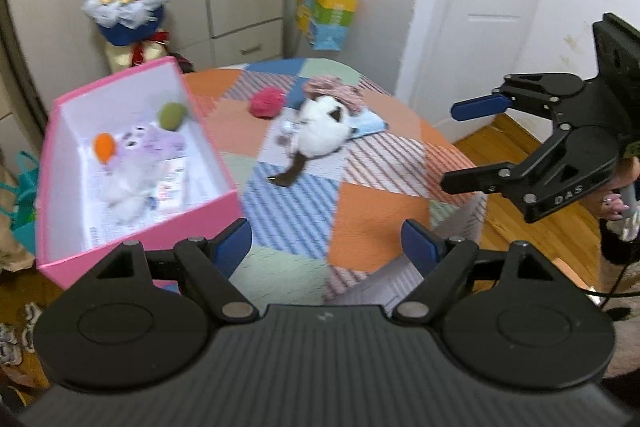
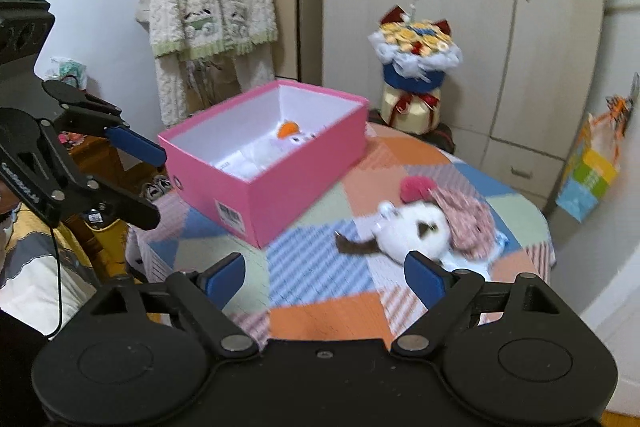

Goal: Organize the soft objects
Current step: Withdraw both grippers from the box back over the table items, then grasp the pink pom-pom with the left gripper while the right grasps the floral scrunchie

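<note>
Both tongs, left (image 1: 326, 243) and right (image 2: 324, 277), released above patchwork-clothed table (image 1: 376, 227), wardrobe (image 2: 460, 7) behind.

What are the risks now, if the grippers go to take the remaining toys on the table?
1. The white plush cat lies on the blue cloth with the pink patterned fabric against it, so a grasp may drag those along.
2. The pink box overhangs the table edge; a bump from the open left gripper might tip it.
3. The pink pompom is round and may roll away.
</note>
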